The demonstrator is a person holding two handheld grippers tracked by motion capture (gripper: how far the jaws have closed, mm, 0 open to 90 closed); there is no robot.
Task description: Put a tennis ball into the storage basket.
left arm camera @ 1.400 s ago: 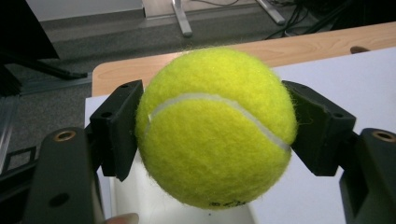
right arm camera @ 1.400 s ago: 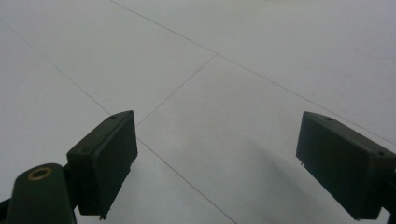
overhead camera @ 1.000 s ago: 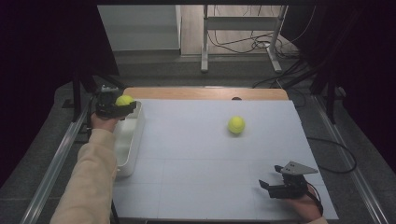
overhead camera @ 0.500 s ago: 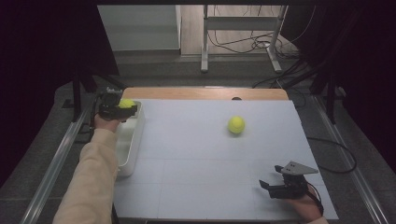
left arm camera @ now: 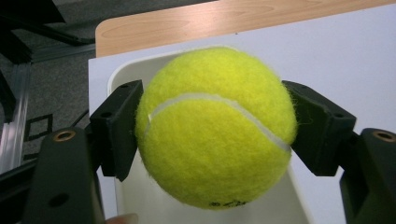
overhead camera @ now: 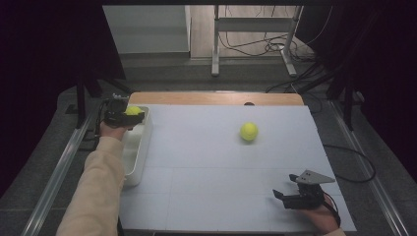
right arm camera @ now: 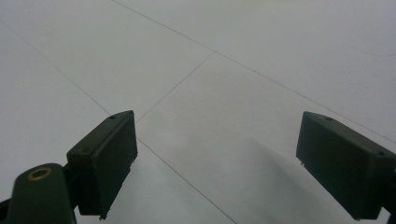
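Observation:
My left gripper [overhead camera: 129, 114] is shut on a yellow tennis ball [overhead camera: 133, 110] and holds it over the far end of a white bin [overhead camera: 139, 156] at the table's left edge. In the left gripper view the tennis ball [left arm camera: 217, 126] is pinched between both black pads, with the white bin [left arm camera: 140, 200] below it. A second tennis ball [overhead camera: 249, 131] lies free on the white table top, right of the middle. My right gripper [overhead camera: 284, 197] rests near the front right corner, open, with nothing between its pads [right arm camera: 105, 161].
The white table sheet [overhead camera: 211, 162] shows thin grid lines. A wooden strip [overhead camera: 216, 98] runs along the far edge. Metal rails [overhead camera: 59, 167] flank the table on both sides. Cables and a stand's legs lie on the floor beyond.
My left gripper with the ball has sunk slightly toward the bin. The right gripper and the free ball have stayed put.

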